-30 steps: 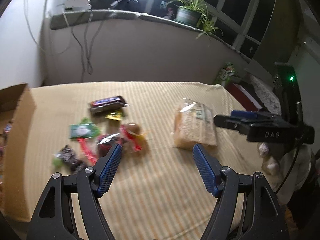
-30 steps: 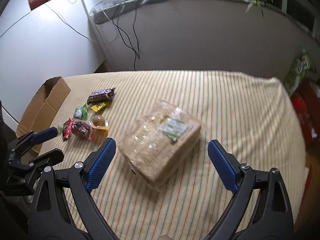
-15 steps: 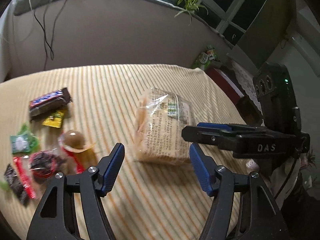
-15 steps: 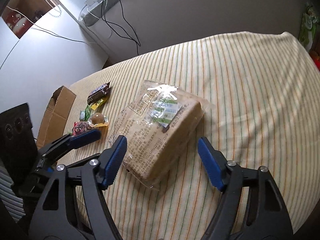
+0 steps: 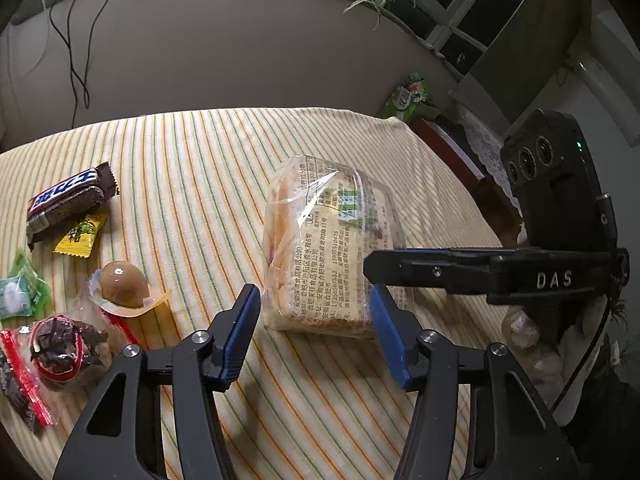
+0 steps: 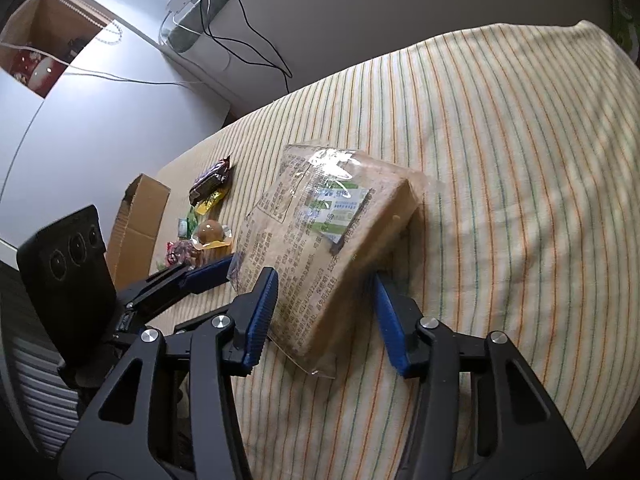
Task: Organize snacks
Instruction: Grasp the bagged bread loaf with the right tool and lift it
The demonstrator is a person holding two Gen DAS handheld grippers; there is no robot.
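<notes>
A clear-wrapped bread loaf (image 5: 328, 244) lies on the striped cloth (image 5: 192, 168). My left gripper (image 5: 316, 336) is open, its blue fingers at the loaf's near end. My right gripper (image 6: 324, 312) is open, with the loaf's corner (image 6: 320, 248) between its fingers. Small snacks lie left: a chocolate bar (image 5: 64, 200), a yellow candy (image 5: 80, 234), a brown egg pack (image 5: 122, 286), a green candy (image 5: 18, 296) and a dark dried-fruit pack (image 5: 64, 350). The right gripper shows from the side in the left wrist view (image 5: 400, 266).
An open cardboard box (image 6: 136, 220) stands at the cloth's left edge beyond the snacks. A wall with hanging cables (image 5: 76, 64) runs behind the table. A green bag (image 5: 408, 98) and a red box (image 5: 448, 140) sit past the right edge.
Both grippers have moved in on the bread loaf. The left swung right from the small snacks to the loaf's end. The right came down around its corner. Both jaws have narrowed a little.
</notes>
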